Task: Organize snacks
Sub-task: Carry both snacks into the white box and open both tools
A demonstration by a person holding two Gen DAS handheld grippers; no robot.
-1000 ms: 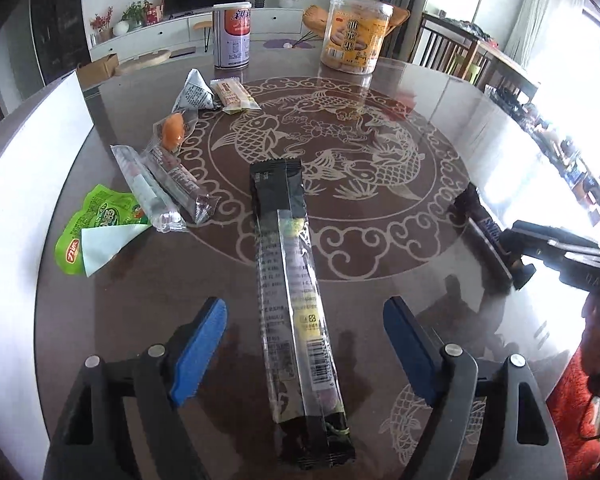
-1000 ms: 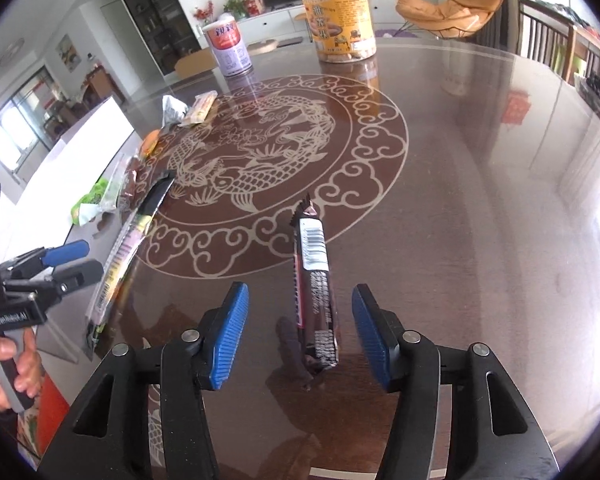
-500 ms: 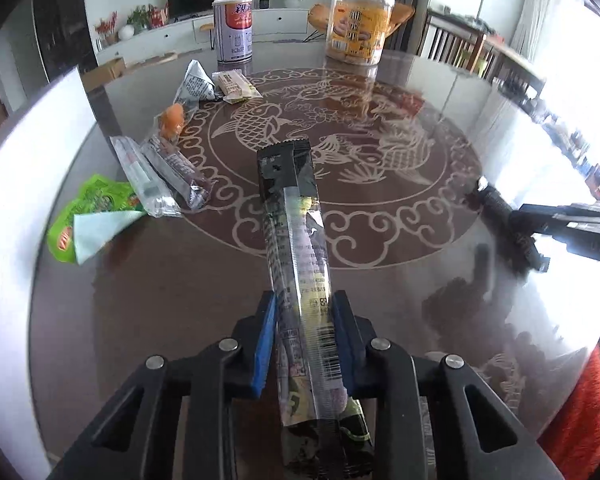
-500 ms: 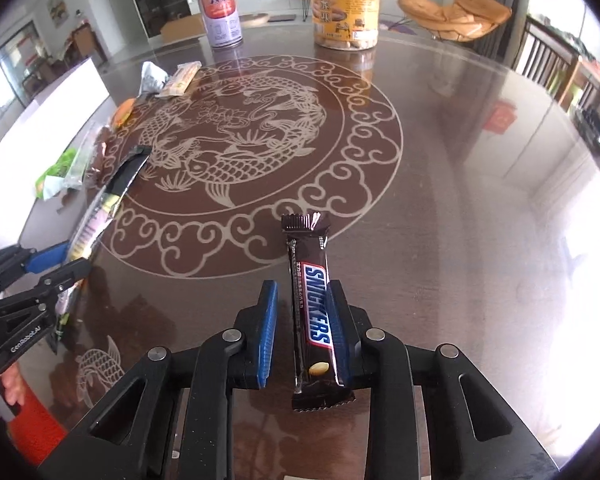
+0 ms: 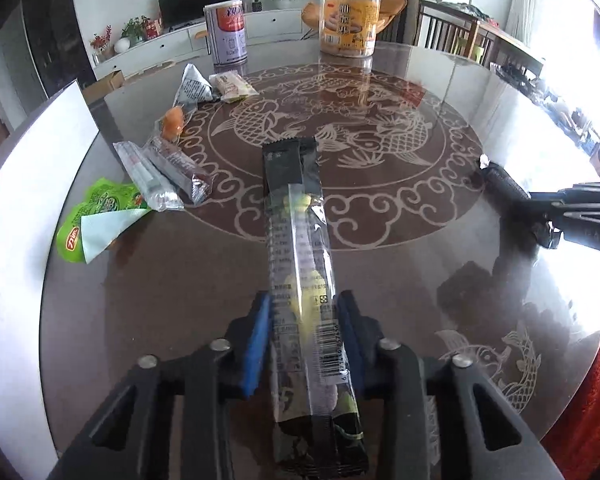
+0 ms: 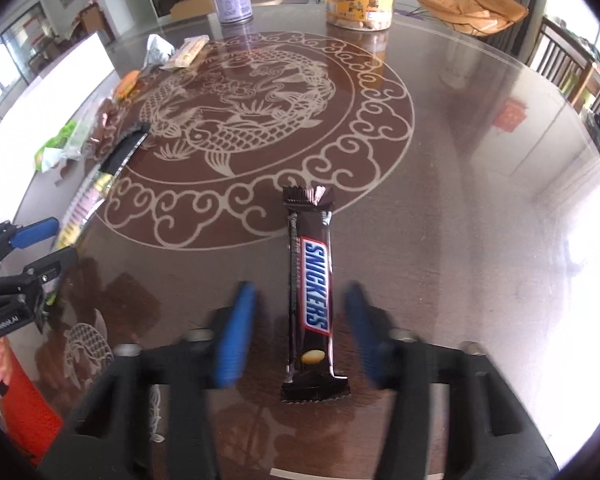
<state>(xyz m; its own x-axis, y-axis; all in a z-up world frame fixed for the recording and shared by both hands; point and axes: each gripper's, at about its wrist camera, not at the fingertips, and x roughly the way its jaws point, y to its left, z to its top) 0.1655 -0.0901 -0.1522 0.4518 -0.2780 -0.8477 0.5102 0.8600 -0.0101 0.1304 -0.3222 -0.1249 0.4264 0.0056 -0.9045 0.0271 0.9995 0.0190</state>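
Left wrist view: my left claw [image 5: 304,308] has just been closing and now has both blue pads pressed on the flanks of the long black-and-clear packet [image 5: 296,216]. That packet runs from the bottom centre up to mid-frame; I cannot tell whether it is off the glass. Loose snacks lie scattered at centre left: a green packet [image 5: 100,216], two clear-wrapped sticks [image 5: 164,172], an orange sweet [image 5: 174,126], a silver triangular pouch [image 5: 194,86] and a pale bar [image 5: 232,86]. At the top stand a tin can [image 5: 225,28] and a clear jar [image 5: 350,20]. My right claw [image 5: 572,216] enters from the right edge.

Right wrist view: the Snickers bar [image 6: 310,280] lies flat on the tabletop [image 6: 480,200], lower centre. My right claw [image 6: 300,304] straddles it with the pads blurred and standing clear on both sides, so I log it as open, nothing gripped. My left claw [image 6: 40,248] shows at the left edge.

Progress, in my judgement: early. One packet is gripped and none appear sorted. No container for them is in view. The bar and the scattered group remain.

Surface: round, dark, glossy glass with a pale fish-and-cloud motif, and strong glare at right. The room beyond has a television [image 5: 200,4], potted plants and an orange chair [image 6: 468,4].
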